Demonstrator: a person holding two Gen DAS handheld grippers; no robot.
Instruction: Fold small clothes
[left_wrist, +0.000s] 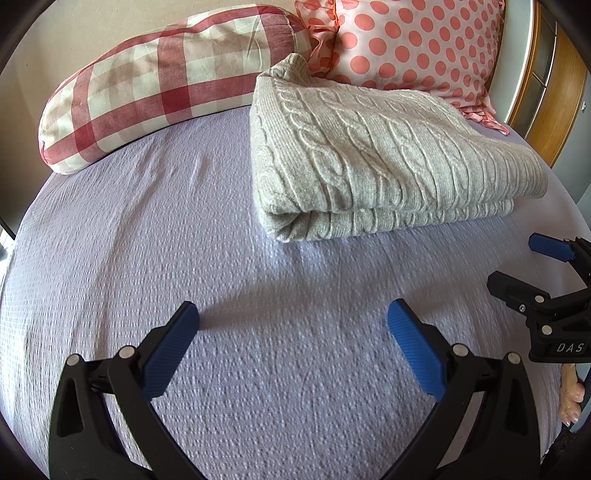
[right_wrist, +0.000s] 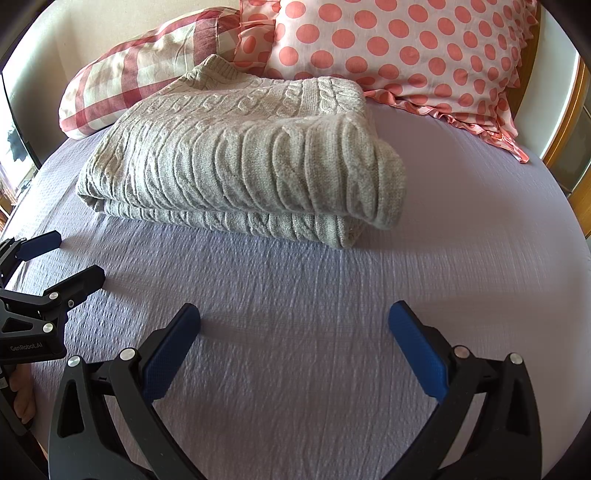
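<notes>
A grey cable-knit sweater (left_wrist: 369, 155) lies folded in a thick stack on the lilac bed sheet (left_wrist: 184, 240); it also shows in the right wrist view (right_wrist: 236, 162). My left gripper (left_wrist: 293, 321) is open and empty, hovering over the bare sheet in front of the sweater. My right gripper (right_wrist: 293, 323) is open and empty too, a little short of the sweater's near edge. The right gripper also shows at the right edge of the left wrist view (left_wrist: 517, 262), and the left gripper at the left edge of the right wrist view (right_wrist: 74, 256).
A red-and-white checked pillow (left_wrist: 166, 81) and a pink polka-dot pillow (left_wrist: 413, 48) lean at the head of the bed behind the sweater. A wooden frame (left_wrist: 554, 99) stands at the far right. The sheet (right_wrist: 461, 221) spreads right of the sweater.
</notes>
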